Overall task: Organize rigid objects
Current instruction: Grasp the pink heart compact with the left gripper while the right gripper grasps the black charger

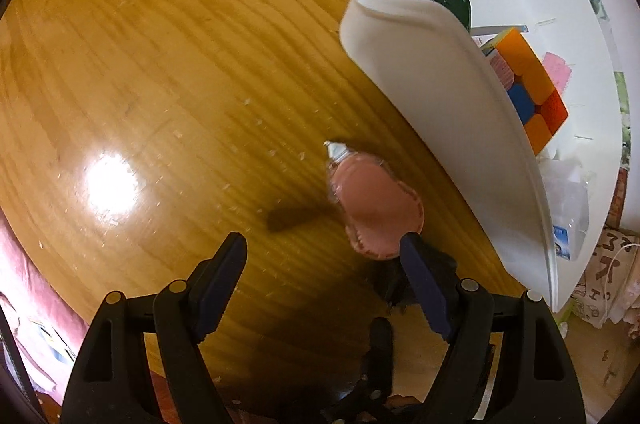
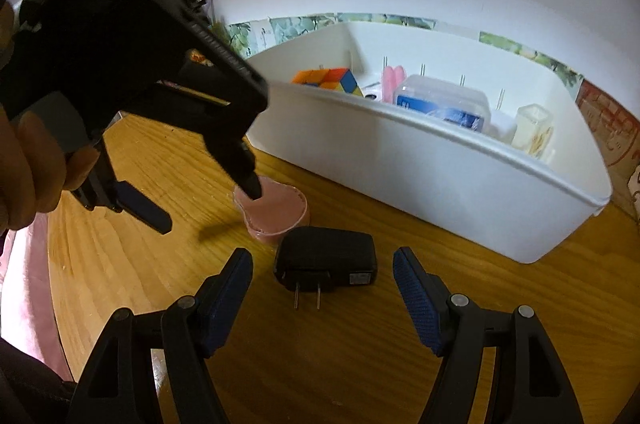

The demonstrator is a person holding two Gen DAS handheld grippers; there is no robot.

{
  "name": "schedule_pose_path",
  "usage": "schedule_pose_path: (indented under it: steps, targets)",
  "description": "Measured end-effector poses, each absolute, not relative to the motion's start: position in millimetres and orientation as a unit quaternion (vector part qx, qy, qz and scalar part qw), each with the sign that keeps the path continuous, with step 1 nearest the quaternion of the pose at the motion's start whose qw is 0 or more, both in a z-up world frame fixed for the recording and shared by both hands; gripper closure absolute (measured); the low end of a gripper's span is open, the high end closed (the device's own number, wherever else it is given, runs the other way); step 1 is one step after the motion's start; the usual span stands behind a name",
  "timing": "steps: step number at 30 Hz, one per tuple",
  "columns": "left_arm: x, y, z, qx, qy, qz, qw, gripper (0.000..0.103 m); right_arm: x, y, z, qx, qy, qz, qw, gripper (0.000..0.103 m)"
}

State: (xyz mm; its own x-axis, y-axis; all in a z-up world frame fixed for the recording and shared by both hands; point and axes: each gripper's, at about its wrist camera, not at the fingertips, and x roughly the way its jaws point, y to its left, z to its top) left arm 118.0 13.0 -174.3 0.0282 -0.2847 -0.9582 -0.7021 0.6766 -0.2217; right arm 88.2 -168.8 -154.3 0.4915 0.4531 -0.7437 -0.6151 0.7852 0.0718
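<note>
Gathering loose things into the white bin (image 2: 440,164) is the step we judge to be in hand, with two pieces left out on the tabletop (image 1: 160,84). Our left claw (image 1: 324,248) stands wide open and holds nothing; in its own view the pink dish (image 1: 374,202) lies at about one o'clock, one finger's tip overlapping the dish's near edge. From the right wrist view that same fingertip appears to rest on the dish's top, though we cannot tell whether it truly touches. Our right claw (image 2: 324,272) is also spread wide and empty, with the black plug adapter (image 2: 326,258) lying between its fingers at twelve o'clock, prongs pointing back toward us. The dish sits just beyond the adapter, at eleven o'clock. The bin, at one o'clock, already holds a puzzle cube (image 2: 328,78) and a clear box (image 2: 442,102). Next, we would straddle the dish squarely before closing, as it looks shallow and could slide.
</note>
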Motion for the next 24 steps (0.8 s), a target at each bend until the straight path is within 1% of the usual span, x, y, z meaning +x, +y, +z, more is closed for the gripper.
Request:
schedule_pose_path:
  steps: [12,16,24]
  targets:
    - [164.1,-13.2,-190.2,-0.333,0.698,0.164,0.613,0.022,95.9,-160.8,-168.3,-0.106,0.415,0.321,0.845,0.03]
    - [194.6,-30.4,-196.8,-0.324,0.701,0.167,0.613,0.022,98.9,-158.3,-173.4,-0.113,0.422,0.322,0.84,0.03]
    - [222.8,-56.0,-203.2,-0.275,0.712,0.181,0.62,0.023,99.5,-154.4,-175.8,-0.114,0.42,0.326,0.839,0.03]
